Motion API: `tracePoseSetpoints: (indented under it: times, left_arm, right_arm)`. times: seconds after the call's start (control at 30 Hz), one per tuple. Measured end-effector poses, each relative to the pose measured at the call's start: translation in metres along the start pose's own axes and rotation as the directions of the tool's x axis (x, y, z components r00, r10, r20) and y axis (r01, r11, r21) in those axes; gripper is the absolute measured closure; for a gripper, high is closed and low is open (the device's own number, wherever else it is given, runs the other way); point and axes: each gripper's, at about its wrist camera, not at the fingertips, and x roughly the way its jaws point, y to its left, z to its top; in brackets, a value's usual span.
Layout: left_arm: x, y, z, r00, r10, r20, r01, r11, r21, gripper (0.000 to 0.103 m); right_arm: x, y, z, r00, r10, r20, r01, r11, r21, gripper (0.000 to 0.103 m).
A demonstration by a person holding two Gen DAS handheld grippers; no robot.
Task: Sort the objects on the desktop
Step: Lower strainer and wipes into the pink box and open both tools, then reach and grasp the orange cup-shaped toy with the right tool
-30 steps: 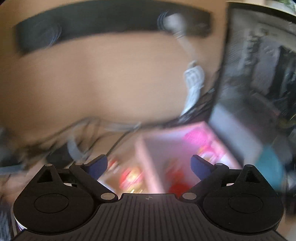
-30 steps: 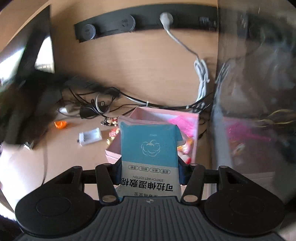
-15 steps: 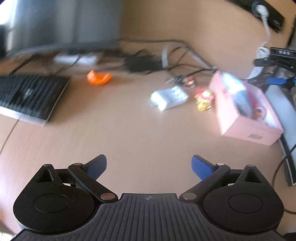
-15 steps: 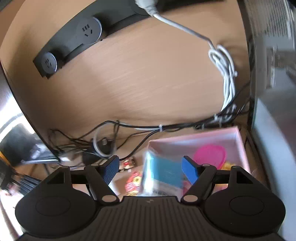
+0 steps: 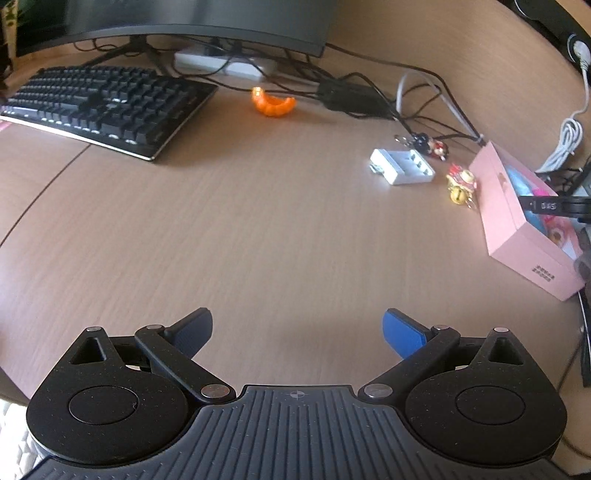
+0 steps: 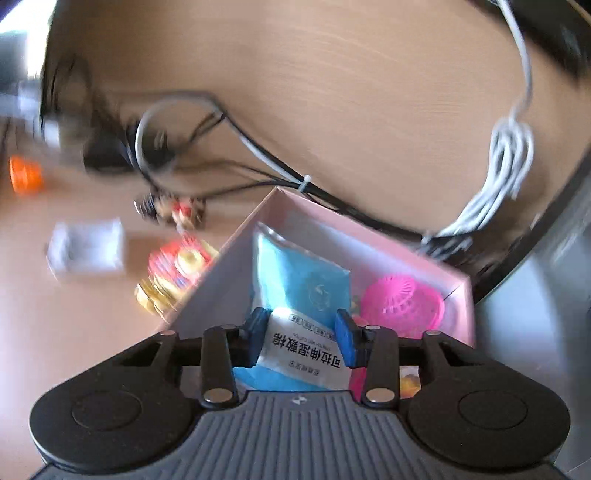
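A pink box (image 5: 517, 221) stands at the desk's right; in the right wrist view (image 6: 295, 218) it holds a blue wet-wipe packet (image 6: 303, 288) and a pink plastic piece (image 6: 402, 306). My right gripper (image 6: 301, 332) hangs over the box, jaws apart on either side of the packet, which lies in the box. My left gripper (image 5: 297, 330) is open and empty above bare desk. On the desk lie a white battery charger (image 5: 402, 166), a gold-and-red charm (image 5: 461, 181), a small dark keychain figure (image 5: 428, 144) and an orange piece (image 5: 273, 103).
A black keyboard (image 5: 107, 107) lies at the back left under a monitor (image 5: 184, 18). Tangled cables and a black adapter (image 5: 351, 96) run along the back. A coiled white cable (image 6: 509, 155) hangs beside the box. A grey device edge (image 6: 554, 277) borders the box's right.
My right gripper has let go of the blue packet, which now lies in the pink box. My left gripper has swung away from the box to the open desk.
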Motion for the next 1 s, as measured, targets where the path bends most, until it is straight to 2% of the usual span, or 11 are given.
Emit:
tracePoseSetpoints:
  times: [0.13, 0.27, 0.4, 0.47, 0.57, 0.63, 0.7, 0.77, 0.8, 0.9, 1.0]
  left_arm:
    - [0.003, 0.001, 0.001, 1.0, 0.004, -0.002, -0.004, 1.0, -0.013, 0.001]
    - [0.002, 0.0, 0.001, 1.0, 0.001, -0.002, -0.001, 1.0, -0.003, 0.001]
    - [-0.005, 0.003, -0.005, 1.0, 0.001, 0.009, -0.001, 1.0, -0.022, 0.001]
    - [-0.006, 0.007, -0.009, 1.0, 0.004, 0.007, -0.004, 0.999, -0.042, 0.001]
    - [-0.004, 0.014, -0.016, 1.0, 0.007, -0.003, -0.007, 0.997, -0.071, 0.001]
    - [-0.004, 0.017, -0.019, 1.0, 0.006, -0.003, -0.006, 0.997, -0.079, 0.001]
    - [-0.003, 0.019, -0.019, 1.0, -0.004, 0.002, 0.004, 0.997, -0.083, 0.001]
    - [-0.001, 0.019, -0.017, 1.0, -0.01, 0.01, 0.011, 0.996, -0.086, 0.001]
    - [0.0, 0.018, -0.016, 1.0, -0.01, 0.015, 0.011, 0.996, -0.087, 0.001]
    - [-0.002, 0.017, -0.014, 0.999, -0.009, 0.031, 0.012, 0.996, -0.084, 0.001]
    - [-0.013, 0.018, -0.016, 0.998, 0.002, 0.059, 0.002, 0.998, -0.066, 0.001]
  right_arm:
    - [-0.02, -0.009, 0.021, 0.984, 0.171, 0.059, -0.177, 0.977, 0.117, 0.064]
    - [-0.012, 0.005, 0.067, 0.94, 0.333, 0.069, -0.34, 0.922, 0.185, 0.064]
    - [0.031, 0.035, 0.101, 0.922, 0.386, -0.026, -0.369, 0.896, 0.247, 0.044]
    - [0.053, 0.047, 0.101, 0.912, 0.403, -0.074, -0.377, 0.897, 0.231, 0.042]
    - [0.073, 0.079, 0.097, 0.917, 0.38, -0.122, -0.358, 0.918, 0.17, 0.067]
    - [0.069, 0.089, 0.089, 0.909, 0.401, -0.113, -0.378, 0.908, 0.181, 0.073]
    - [0.055, 0.101, 0.084, 0.852, 0.501, -0.153, -0.473, 0.861, 0.188, 0.074]
    - [0.031, 0.115, 0.076, 0.755, 0.625, -0.198, -0.609, 0.781, 0.14, 0.074]
    - [0.016, 0.121, 0.074, 0.732, 0.654, -0.192, -0.65, 0.754, 0.094, 0.073]
    - [-0.011, 0.135, 0.086, 0.778, 0.622, -0.092, -0.626, 0.779, -0.033, 0.05]
    - [-0.009, 0.157, 0.111, 0.794, 0.608, -0.011, -0.607, 0.791, -0.075, 0.045]
